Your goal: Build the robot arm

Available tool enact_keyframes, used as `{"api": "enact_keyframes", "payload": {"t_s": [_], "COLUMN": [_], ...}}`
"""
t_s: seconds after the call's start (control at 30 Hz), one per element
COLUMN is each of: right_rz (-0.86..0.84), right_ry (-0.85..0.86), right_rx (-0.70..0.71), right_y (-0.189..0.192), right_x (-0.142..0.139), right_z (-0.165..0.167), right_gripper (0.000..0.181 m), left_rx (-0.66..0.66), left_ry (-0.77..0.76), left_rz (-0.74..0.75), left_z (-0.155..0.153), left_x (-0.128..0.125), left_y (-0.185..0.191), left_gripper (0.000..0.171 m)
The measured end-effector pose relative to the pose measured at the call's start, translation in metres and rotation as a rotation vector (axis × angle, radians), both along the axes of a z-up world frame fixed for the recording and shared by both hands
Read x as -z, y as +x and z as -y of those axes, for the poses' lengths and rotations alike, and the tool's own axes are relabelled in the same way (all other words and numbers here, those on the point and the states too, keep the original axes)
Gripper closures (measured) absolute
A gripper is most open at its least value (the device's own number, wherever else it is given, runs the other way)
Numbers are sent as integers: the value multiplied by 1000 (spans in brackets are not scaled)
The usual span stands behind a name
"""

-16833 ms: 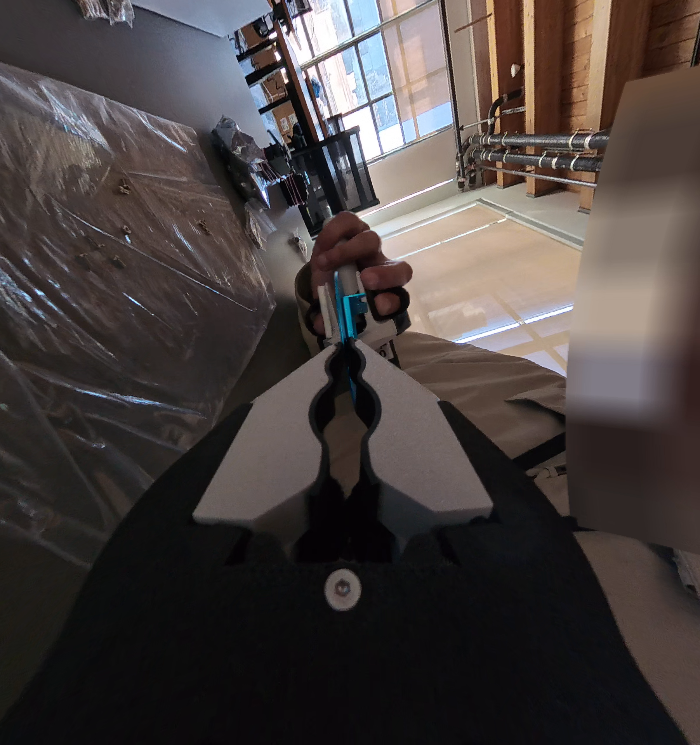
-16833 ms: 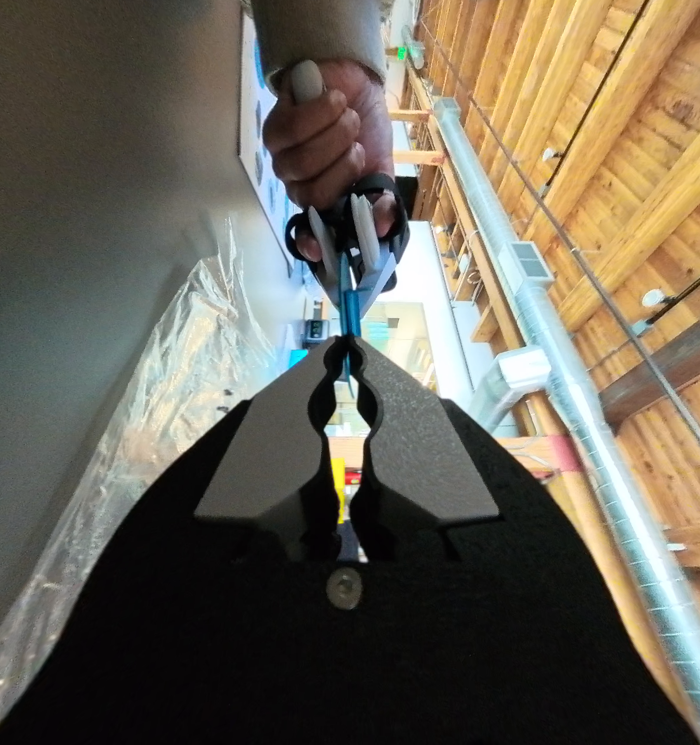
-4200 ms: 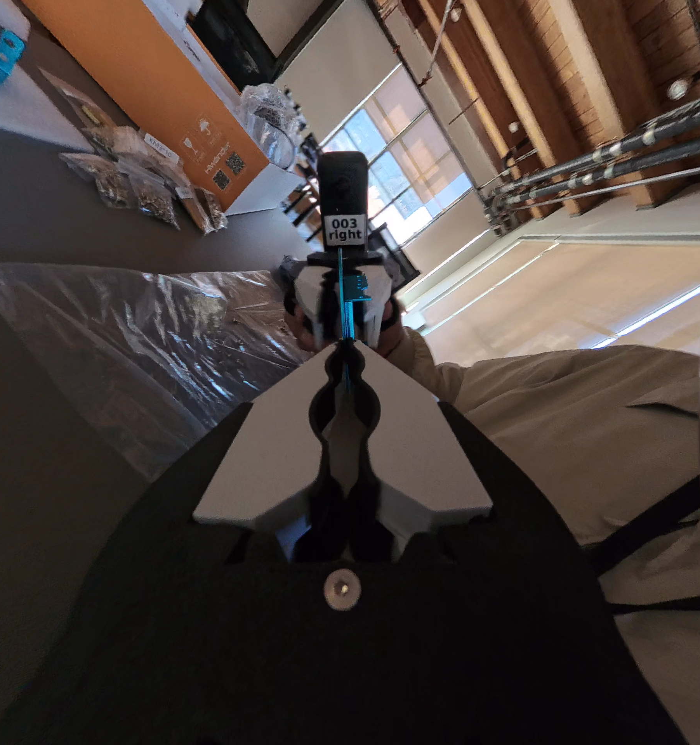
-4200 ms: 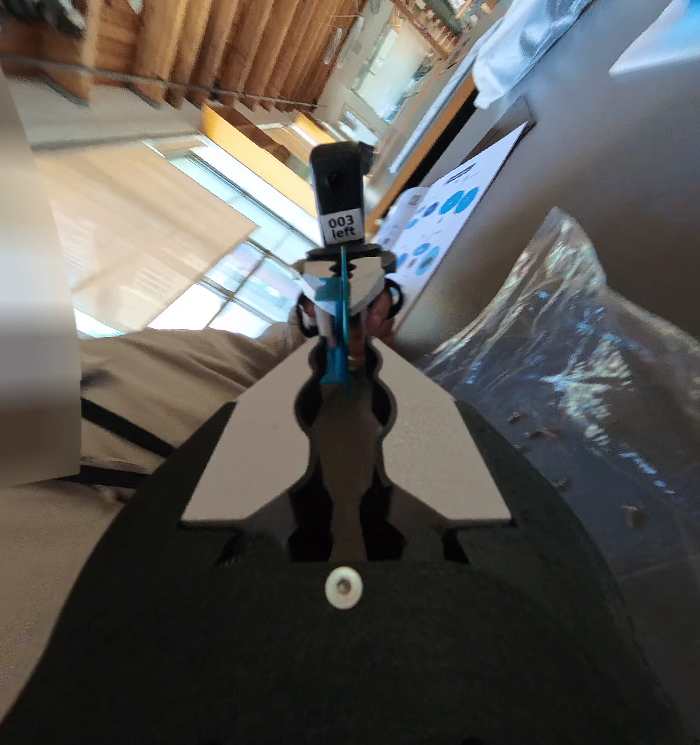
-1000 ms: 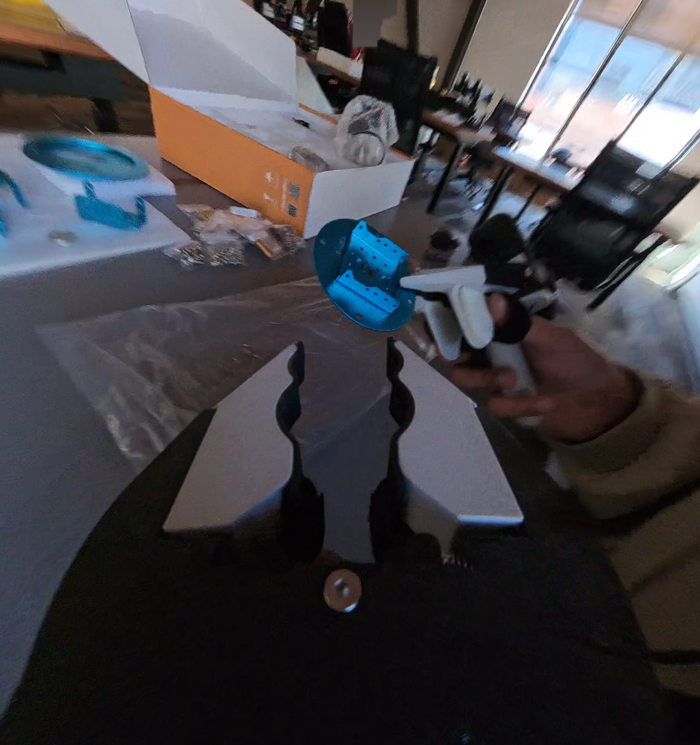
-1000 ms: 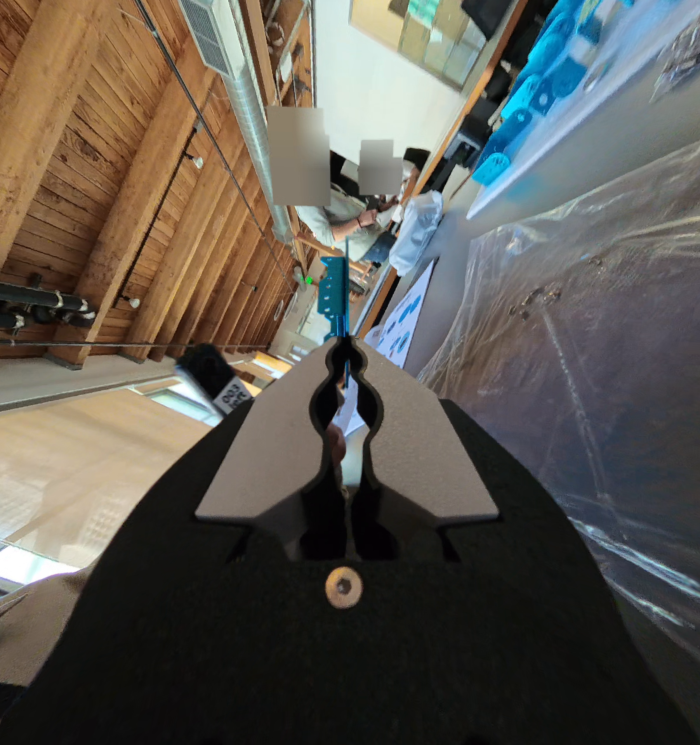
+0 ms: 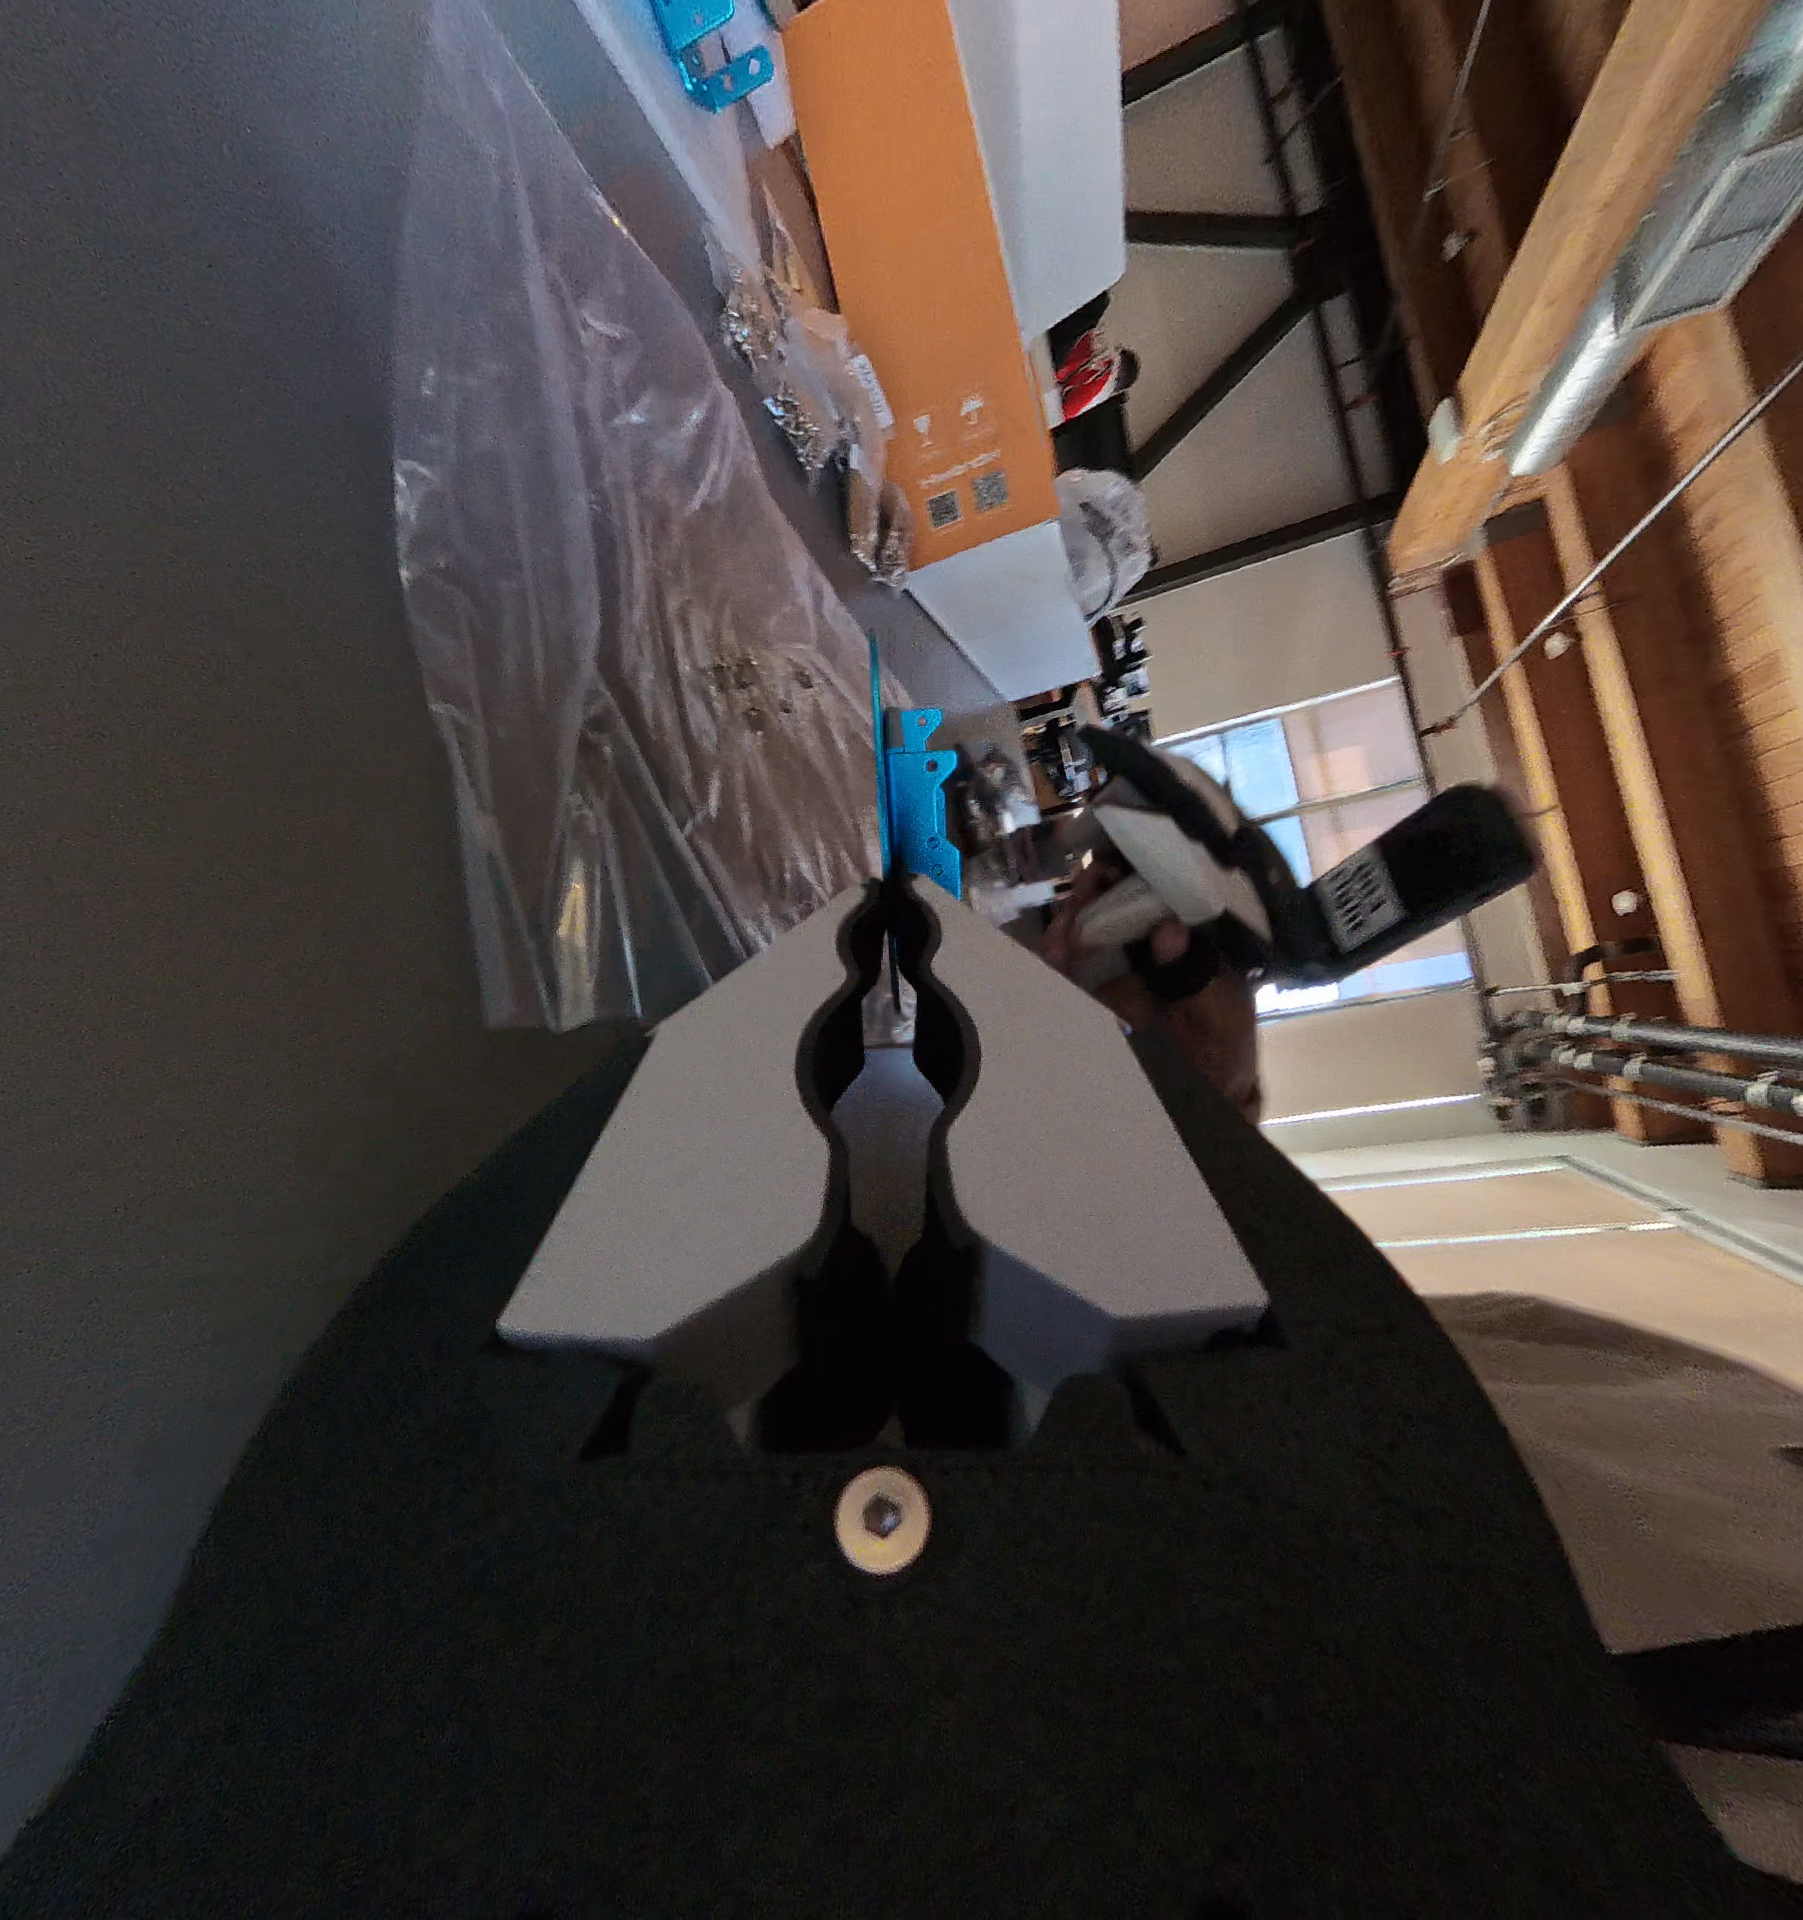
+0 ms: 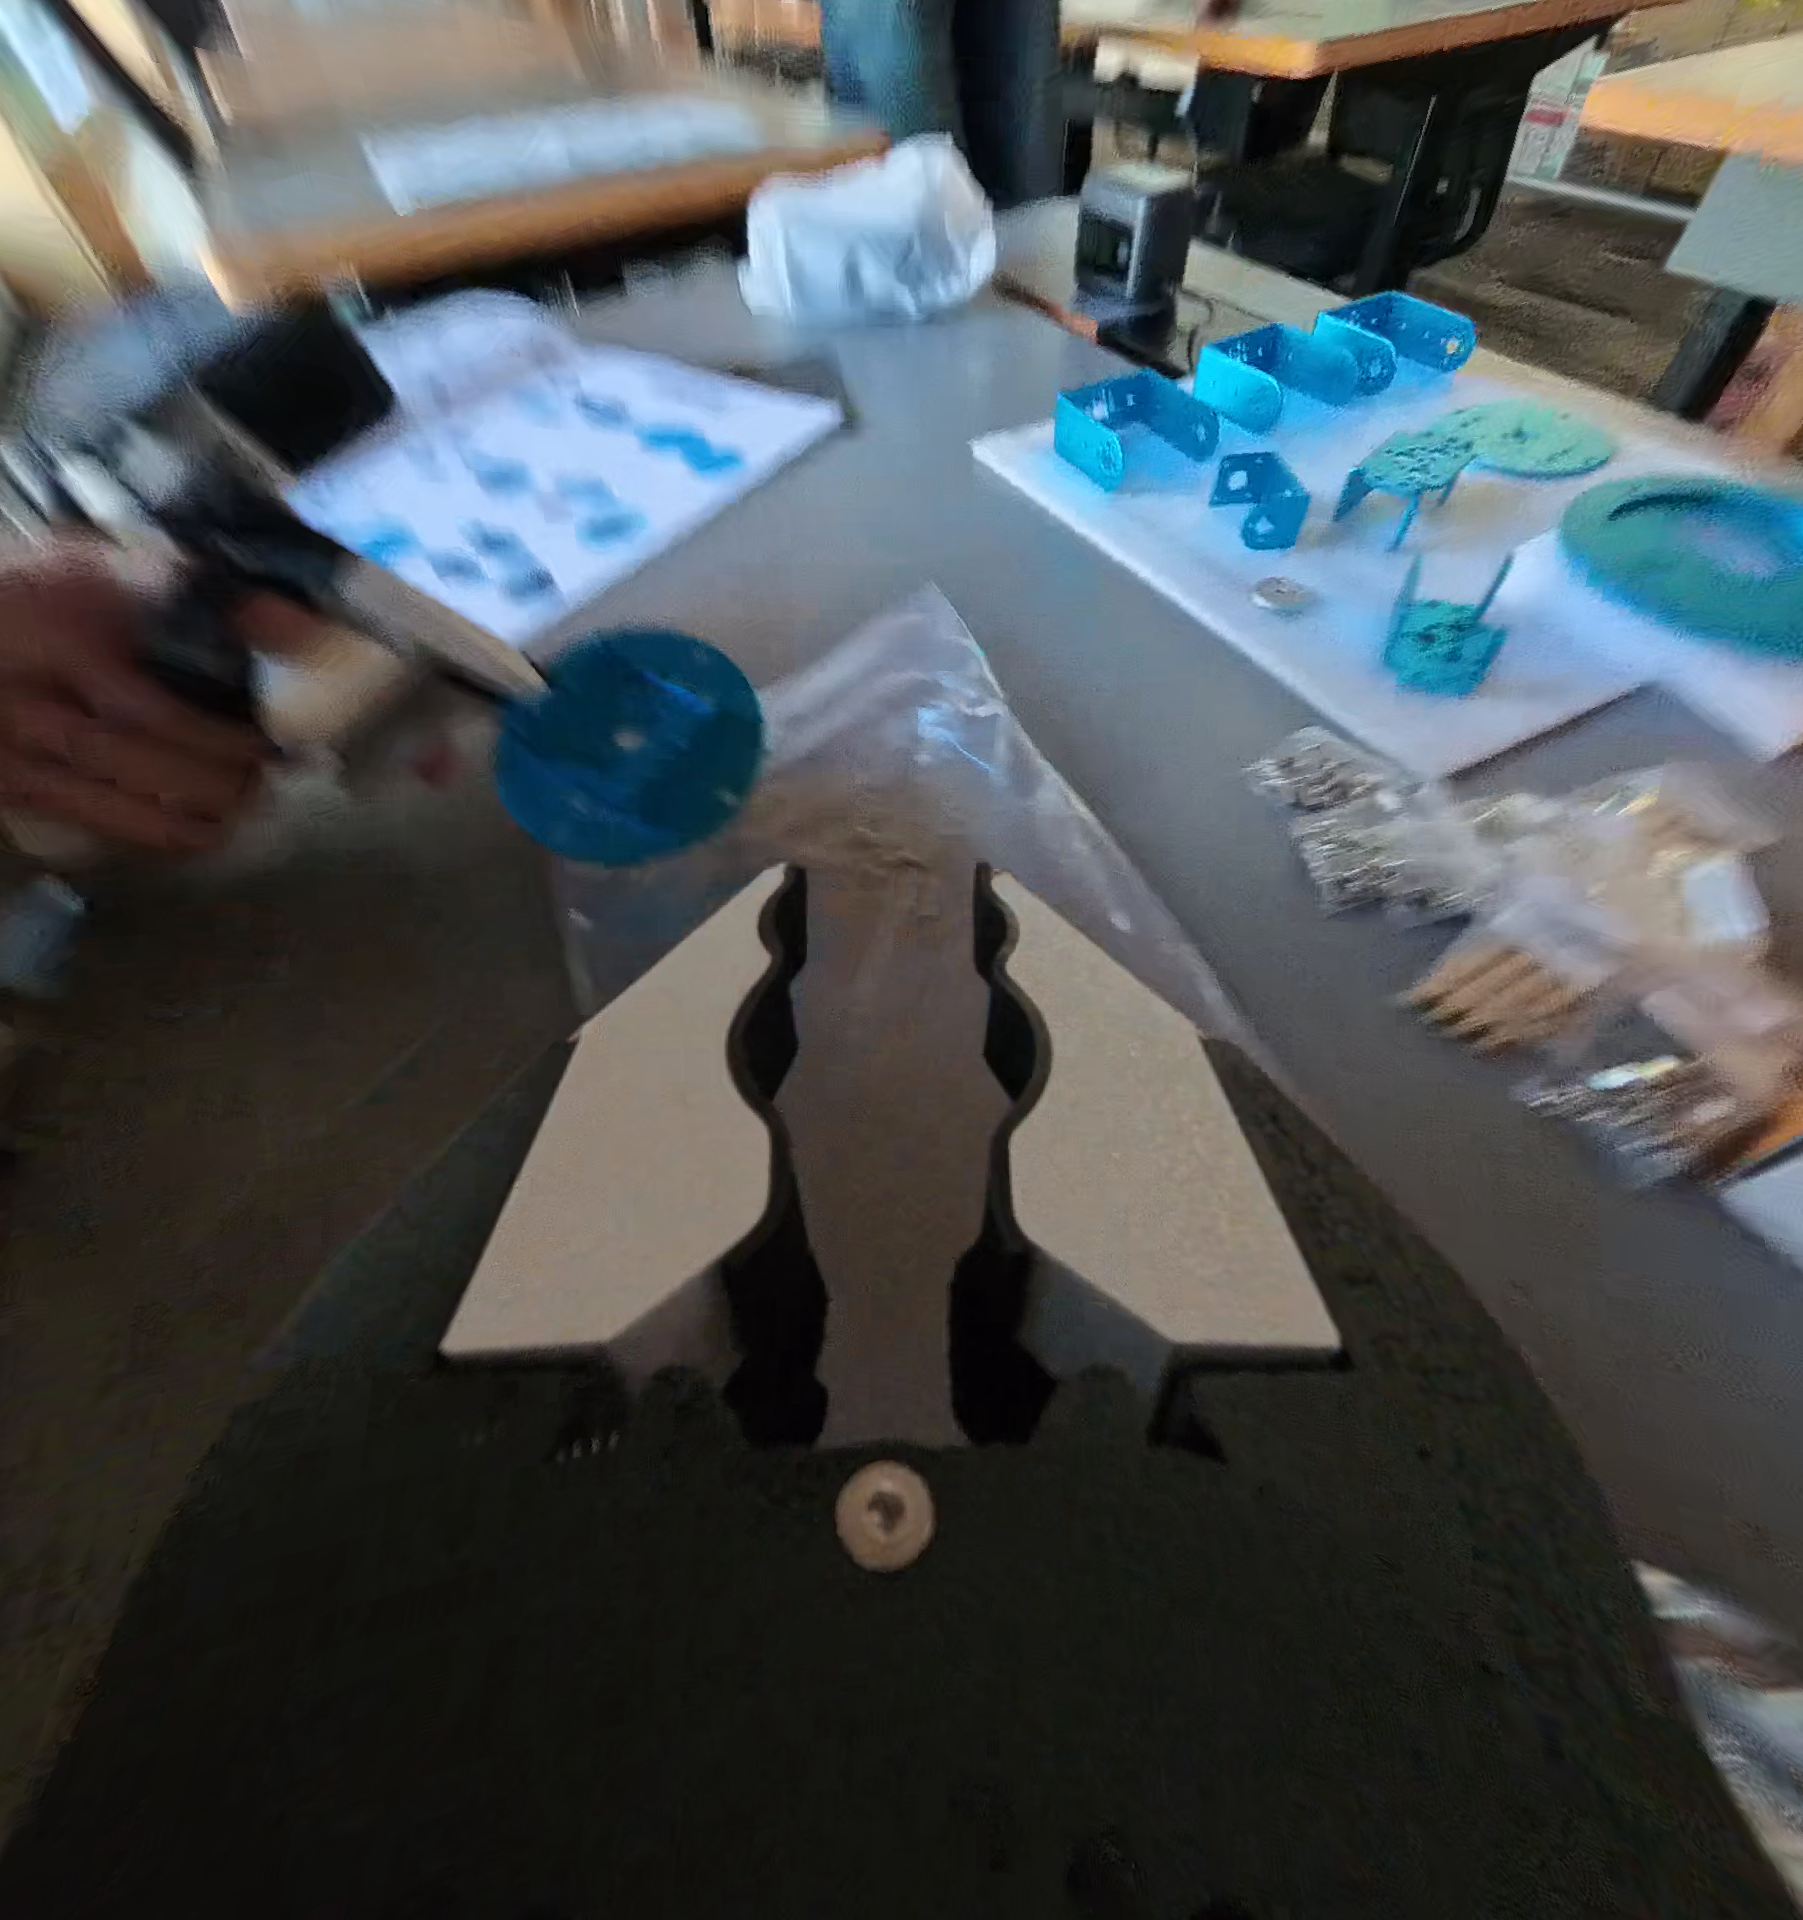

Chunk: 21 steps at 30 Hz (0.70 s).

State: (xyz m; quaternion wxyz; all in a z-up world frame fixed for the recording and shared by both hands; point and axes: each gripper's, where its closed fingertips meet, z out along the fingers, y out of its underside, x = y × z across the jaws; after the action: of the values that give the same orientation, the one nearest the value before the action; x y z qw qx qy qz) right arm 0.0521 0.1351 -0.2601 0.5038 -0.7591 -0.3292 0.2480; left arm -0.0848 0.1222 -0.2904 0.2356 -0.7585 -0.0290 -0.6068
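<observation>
My left gripper (image 7: 895, 894) is shut on the edge of a blue metal disc with a blue bracket fixed to it (image 7: 918, 800), seen edge-on and held up above the grey table (image 7: 201, 623). In the right wrist view the same disc (image 8: 627, 743) shows flat-on, gripped at its left rim by the left gripper (image 8: 507, 681), which a hand (image 8: 66, 707) holds. My right gripper (image 8: 889, 883) is open and empty, a little to the right of and below the disc. It also shows in the left wrist view (image 7: 1136, 821), apart from the disc.
A crumpled clear plastic bag (image 8: 938, 748) lies on the table under the grippers. A white board with several blue metal parts (image 8: 1292, 582) lies at the right, bags of screws (image 8: 1499, 883) near it. An orange and white box (image 7: 938, 312) and a printed sheet (image 8: 564, 457) lie beyond. Some 15 cm of space lies between my two pairs of fingers.
One second ago my right gripper held the disc and my left was open. Now my left gripper is shut on the disc and my right has opened and drawn away.
</observation>
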Motion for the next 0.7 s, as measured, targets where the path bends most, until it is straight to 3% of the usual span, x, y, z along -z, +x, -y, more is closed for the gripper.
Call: {"api": "enact_keyframes", "payload": {"t_s": [0.07, 0.13, 0.23, 0.33, 0.7], "right_rz": [190, 263, 407, 560, 577], "right_ry": [-9, -148, -288, -332, -419], "right_rx": [-64, -37, -108, -128, -98], "right_y": [-1, -4, -11, -14, -16], "right_x": [15, 30, 61, 85, 88], "right_z": [-14, -29, -40, -48, -52], "right_gripper": [152, 160, 170, 165, 169], "left_rx": [11, 27, 46, 48, 92], "left_ry": [40, 88, 147, 143, 94], "left_rz": [-57, -85, -115, -106, -44], "left_z": [-3, -6, -11, -16, -21], "left_x": [0, -4, -10, -9, 0], "left_y": [-3, -5, -6, -8, -10], "left_gripper": [171, 171, 171, 171, 171]}}
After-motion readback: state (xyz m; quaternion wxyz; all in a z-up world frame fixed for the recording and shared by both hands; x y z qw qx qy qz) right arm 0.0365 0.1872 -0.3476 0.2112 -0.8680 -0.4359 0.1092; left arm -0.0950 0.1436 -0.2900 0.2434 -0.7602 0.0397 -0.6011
